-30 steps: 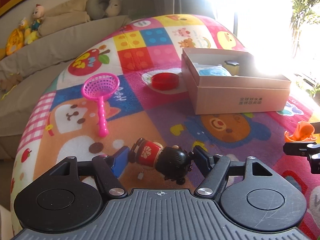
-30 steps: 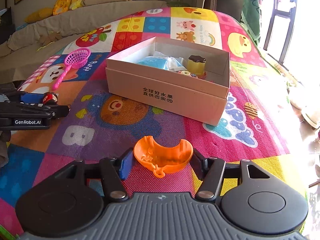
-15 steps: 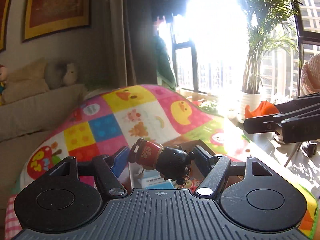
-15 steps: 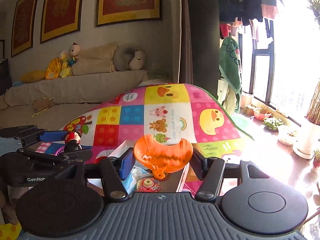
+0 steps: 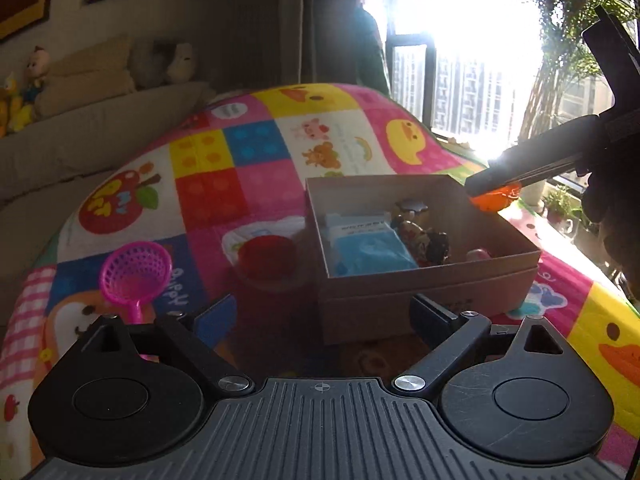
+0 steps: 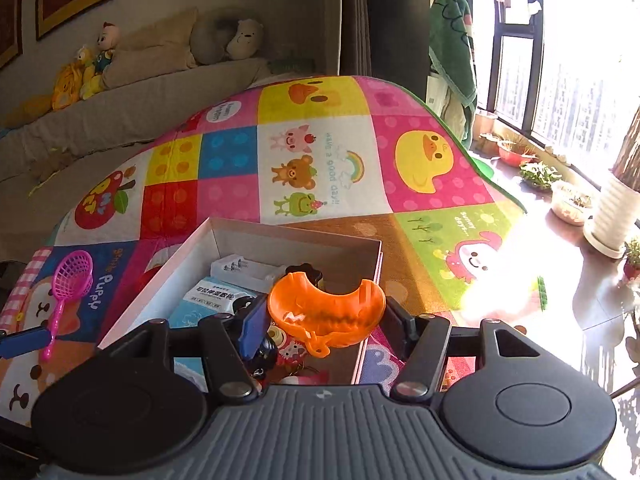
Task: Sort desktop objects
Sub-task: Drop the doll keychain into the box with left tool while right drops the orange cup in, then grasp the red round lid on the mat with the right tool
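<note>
The left tongs (image 5: pixel 322 316) are opening with nothing between the pads. The doll (image 5: pixel 426 242) lies in the box (image 5: pixel 420 296), beside a blue pack (image 5: pixel 366 246). The right tongs (image 6: pixel 324 320) grip an orange shell (image 6: pixel 326 310) above the box's near corner; the left view shows only a sliver of it under the dark finger. The right view hides most of the doll. A pink sieve (image 5: pixel 136 276) and red dish (image 5: pixel 268 256) lie on the mat (image 5: pixel 256 148) left of the box.
</note>
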A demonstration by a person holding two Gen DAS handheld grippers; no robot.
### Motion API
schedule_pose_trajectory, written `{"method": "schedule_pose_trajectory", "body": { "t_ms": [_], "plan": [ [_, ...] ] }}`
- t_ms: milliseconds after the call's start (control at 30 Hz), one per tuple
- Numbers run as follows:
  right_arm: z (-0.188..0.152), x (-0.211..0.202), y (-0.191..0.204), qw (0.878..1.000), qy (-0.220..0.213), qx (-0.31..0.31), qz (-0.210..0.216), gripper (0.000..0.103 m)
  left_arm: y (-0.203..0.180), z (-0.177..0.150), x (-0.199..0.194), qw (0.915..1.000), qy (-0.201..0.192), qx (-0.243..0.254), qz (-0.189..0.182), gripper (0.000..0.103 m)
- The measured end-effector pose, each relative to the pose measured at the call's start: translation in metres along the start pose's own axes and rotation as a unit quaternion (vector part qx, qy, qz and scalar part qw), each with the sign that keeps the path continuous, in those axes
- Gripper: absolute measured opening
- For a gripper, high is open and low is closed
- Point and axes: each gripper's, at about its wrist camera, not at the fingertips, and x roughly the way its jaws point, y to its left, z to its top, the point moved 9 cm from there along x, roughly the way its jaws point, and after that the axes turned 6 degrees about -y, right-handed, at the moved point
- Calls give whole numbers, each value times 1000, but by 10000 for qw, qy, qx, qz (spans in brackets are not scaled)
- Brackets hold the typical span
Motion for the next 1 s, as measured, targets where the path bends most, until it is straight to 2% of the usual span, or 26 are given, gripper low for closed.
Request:
{"method": "schedule_pose_trajectory", "body": {
  "t_ms": [133,267,500,633,833,933,1000],
  "plan": [
    [-6,3,16,9998,195,-26,-21,74,33,-23,-10,9989,226,-133,395,100],
    [-7,-10,55,9985,128,-505,142,77,69,-38,-14,9936,393,-425,966,100],
    [-15,-19,155,9854,275,-1378,957,77,112,-49,-31,9818,334,-651,1753,102],
    [-19,-6,199,9772,395,-1671,1252,78,125,-58,-34,9786,346,-839,1845,103],
    [-16,27,230,9697,714,-1794,1499,78,139,-66,-35,9732,335,-1384,1804,103],
    [9,56,229,9698,1034,-1428,1685,78,140,-67,-35,9725,326,-1451,1792,103],
    [30,83,221,9733,1213,-1075,1626,78,140,-68,-36,9724,332,-1490,1764,103]
  ]
}}
